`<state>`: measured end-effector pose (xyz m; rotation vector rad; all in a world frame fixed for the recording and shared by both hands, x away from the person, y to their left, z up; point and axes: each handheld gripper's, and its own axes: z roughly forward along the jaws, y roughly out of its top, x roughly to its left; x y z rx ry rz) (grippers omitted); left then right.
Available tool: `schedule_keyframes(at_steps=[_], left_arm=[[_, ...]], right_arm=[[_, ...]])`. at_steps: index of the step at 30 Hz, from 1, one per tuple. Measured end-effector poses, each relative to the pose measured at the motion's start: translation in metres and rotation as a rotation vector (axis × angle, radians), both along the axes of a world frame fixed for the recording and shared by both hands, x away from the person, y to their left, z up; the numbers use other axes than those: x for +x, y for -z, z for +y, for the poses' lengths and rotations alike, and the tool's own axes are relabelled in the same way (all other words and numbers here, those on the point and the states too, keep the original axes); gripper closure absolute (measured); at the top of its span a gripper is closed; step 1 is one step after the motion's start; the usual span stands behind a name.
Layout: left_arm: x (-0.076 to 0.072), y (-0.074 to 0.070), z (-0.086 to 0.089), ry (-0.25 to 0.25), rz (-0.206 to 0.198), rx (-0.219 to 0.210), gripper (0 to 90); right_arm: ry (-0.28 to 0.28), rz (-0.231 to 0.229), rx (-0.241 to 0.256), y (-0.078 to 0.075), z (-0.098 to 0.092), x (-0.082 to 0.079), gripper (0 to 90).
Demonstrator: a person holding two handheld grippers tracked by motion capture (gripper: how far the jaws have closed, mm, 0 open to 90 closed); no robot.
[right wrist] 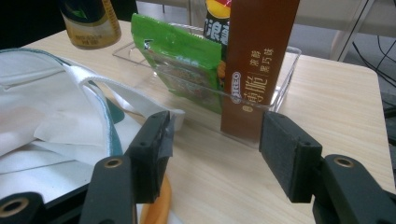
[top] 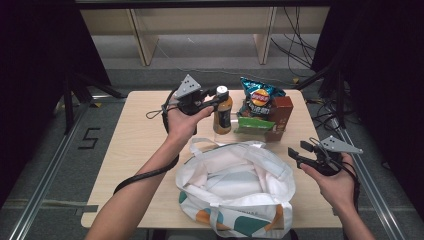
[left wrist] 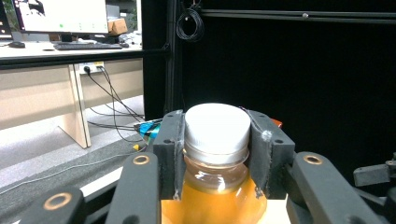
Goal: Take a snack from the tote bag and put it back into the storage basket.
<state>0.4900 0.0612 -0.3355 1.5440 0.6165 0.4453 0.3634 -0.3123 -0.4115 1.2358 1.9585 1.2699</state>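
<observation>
High view: my left gripper (top: 216, 96) reaches across the far part of the wooden table (top: 135, 145) and pinches the orange drink bottle (top: 223, 113) at its neck, just under the white cap (top: 222, 90). The bottle is upright at the left end of a clear plastic tray (top: 241, 131). The tray also holds a green snack packet (top: 255, 124), a brown Oreo box (top: 281, 116) standing on end, and a blue chip bag (top: 258, 96) behind them.

Left gripper view: both pads (left wrist: 169, 154) press against the cap (left wrist: 216, 127) and neck from either side, with the amber liquid (left wrist: 212, 205) showing below.

Right gripper view: my right gripper (right wrist: 215, 156) is held with its jaws spread wide, gripping nothing, and points toward the Oreo box (right wrist: 254, 60) and the green packet (right wrist: 180, 60). In the high view it hovers off the table's right edge (top: 299, 155).

A white tote bag (top: 235, 187) with teal and orange markings lies open on the near part of the table, between my two forearms.
</observation>
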Motion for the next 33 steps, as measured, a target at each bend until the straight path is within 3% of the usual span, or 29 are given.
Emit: schedule_keyframes(at_steps=[20, 23, 33], left_arm=[[0.015, 0.001, -0.004, -0.031, 0.002, 0.013, 59.0], [0.017, 0.002, -0.005, -0.034, 0.0, 0.018, 59.0], [0.025, 0.006, -0.005, -0.05, 0.009, 0.022, 59.0]], right_arm=[[-0.006, -0.002, 0.011, 0.001, 0.001, 0.0, 44.5], [0.001, -0.003, -0.015, 0.0, 0.0, 0.0, 44.5], [-0.006, -0.001, 0.007, 0.001, 0.001, 0.0, 44.5]])
